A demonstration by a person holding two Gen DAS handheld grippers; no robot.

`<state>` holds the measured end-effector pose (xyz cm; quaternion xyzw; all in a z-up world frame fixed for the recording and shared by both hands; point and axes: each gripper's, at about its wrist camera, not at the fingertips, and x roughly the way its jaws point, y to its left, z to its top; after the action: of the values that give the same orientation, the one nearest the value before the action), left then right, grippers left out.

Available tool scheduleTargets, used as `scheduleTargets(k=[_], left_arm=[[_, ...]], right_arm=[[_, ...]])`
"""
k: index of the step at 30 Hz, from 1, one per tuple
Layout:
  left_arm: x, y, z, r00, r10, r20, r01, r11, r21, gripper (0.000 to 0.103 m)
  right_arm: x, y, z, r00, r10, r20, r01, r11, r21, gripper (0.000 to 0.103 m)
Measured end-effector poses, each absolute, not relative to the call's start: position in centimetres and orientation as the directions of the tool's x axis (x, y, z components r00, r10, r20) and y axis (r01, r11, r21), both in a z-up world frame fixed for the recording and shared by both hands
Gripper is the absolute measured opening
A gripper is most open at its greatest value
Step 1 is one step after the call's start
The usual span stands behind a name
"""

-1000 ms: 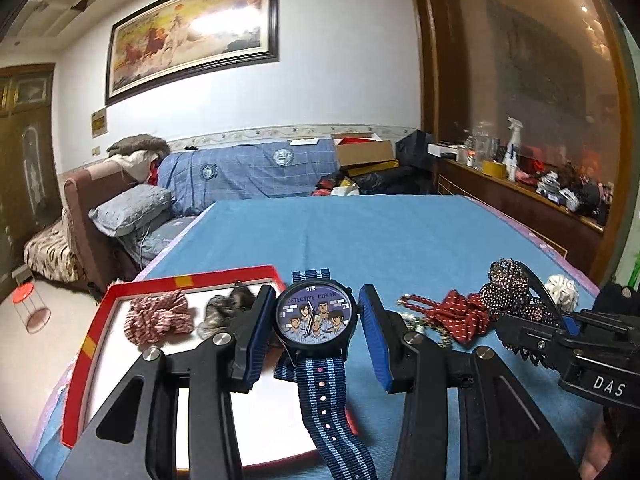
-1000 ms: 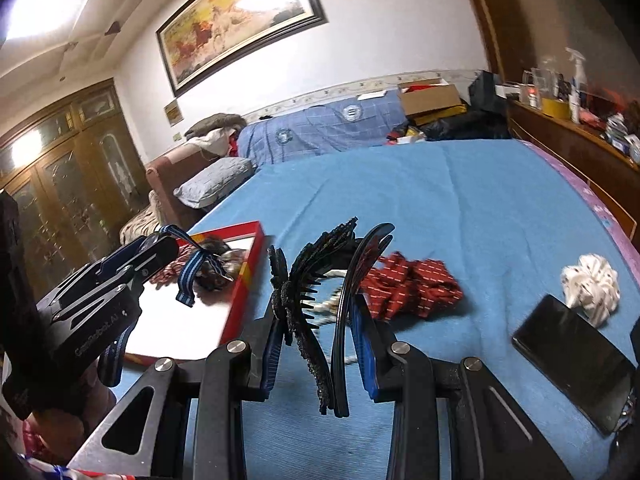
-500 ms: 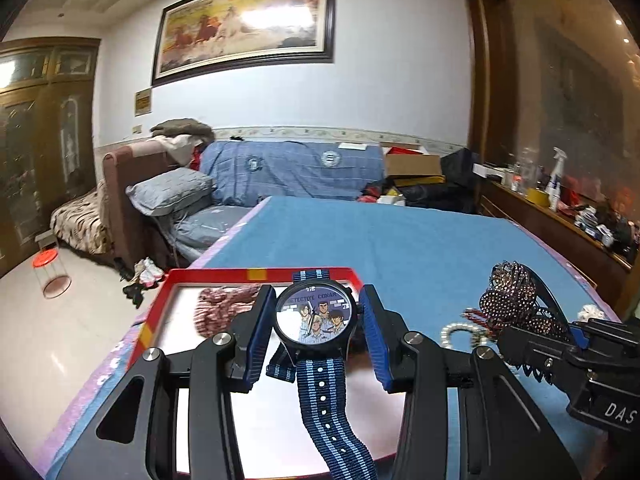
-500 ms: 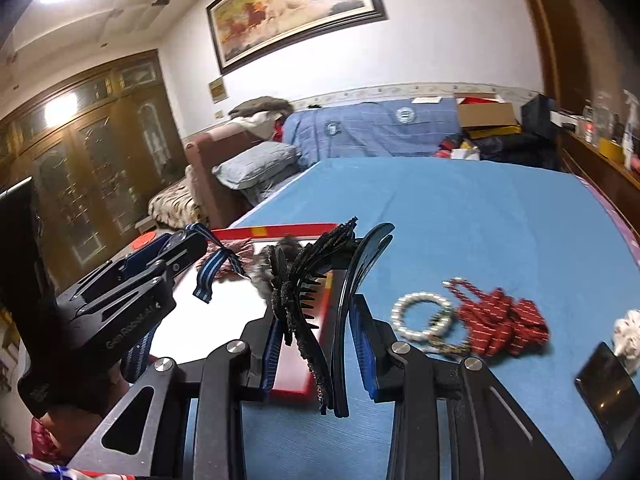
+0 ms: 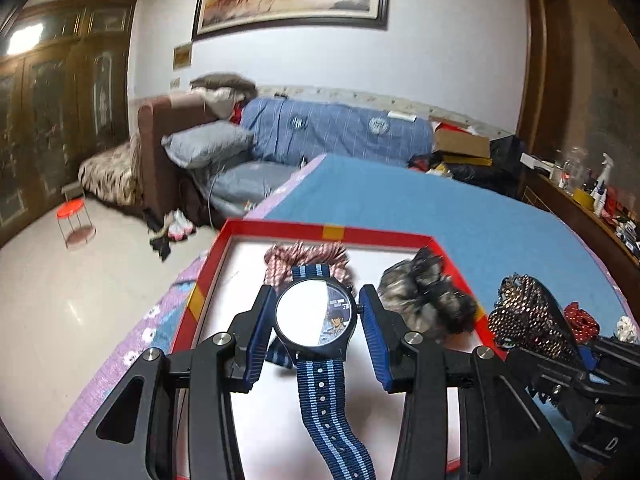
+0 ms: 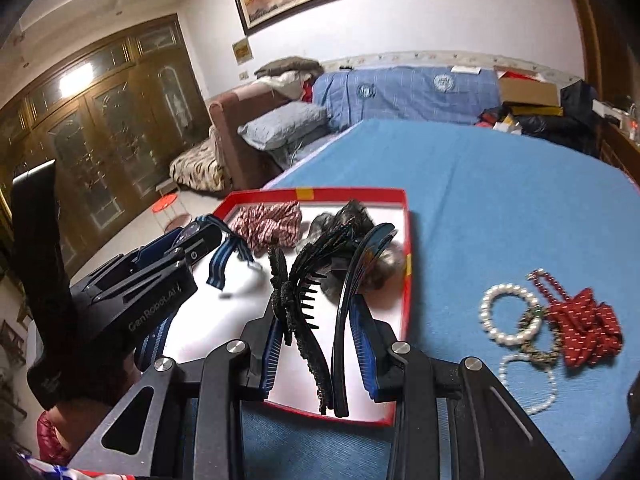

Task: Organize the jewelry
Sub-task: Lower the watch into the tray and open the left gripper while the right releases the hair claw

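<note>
My left gripper (image 5: 316, 320) is shut on a cartoon-face watch (image 5: 315, 318) with a blue striped strap, held over the red-rimmed white tray (image 5: 320, 233). In the right wrist view the left gripper (image 6: 192, 240) shows at the left with the strap hanging. My right gripper (image 6: 316, 320) is shut on a black beaded hair claw clip (image 6: 320, 280), above the tray's near right part (image 6: 406, 280). In the tray lie a red-white checked scrunchie (image 5: 304, 256) and a grey-black scrunchie (image 5: 424, 300). The clip also shows in the left wrist view (image 5: 528, 316).
On the blue bedspread (image 6: 500, 200) right of the tray lie a pearl bracelet (image 6: 508, 316), a green bead bracelet (image 6: 536, 336), a red dotted bow (image 6: 584, 324) and a pearl string (image 6: 532, 384). A white scrunchie (image 5: 626, 328) lies further right. The bed's left edge drops to the floor (image 5: 80, 288).
Both grippers have moved left over the tray with the watch and the clip still held. The bow and bracelets have shifted to the right of the views.
</note>
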<state>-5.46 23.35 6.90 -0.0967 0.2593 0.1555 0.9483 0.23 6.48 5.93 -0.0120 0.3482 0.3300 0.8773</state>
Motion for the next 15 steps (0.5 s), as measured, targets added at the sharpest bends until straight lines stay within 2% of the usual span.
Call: scheduleTargets(k=[15], left_arm=[[-3.4, 24.2, 4.7, 0.766, 0.233, -0.598, -0.365, 0.925, -0.106, 0.042]], right_arm=[[4.8, 9.7, 2.6, 0.465, 0.526, -0.712, -0.57, 0.793, 0.214, 0.037]])
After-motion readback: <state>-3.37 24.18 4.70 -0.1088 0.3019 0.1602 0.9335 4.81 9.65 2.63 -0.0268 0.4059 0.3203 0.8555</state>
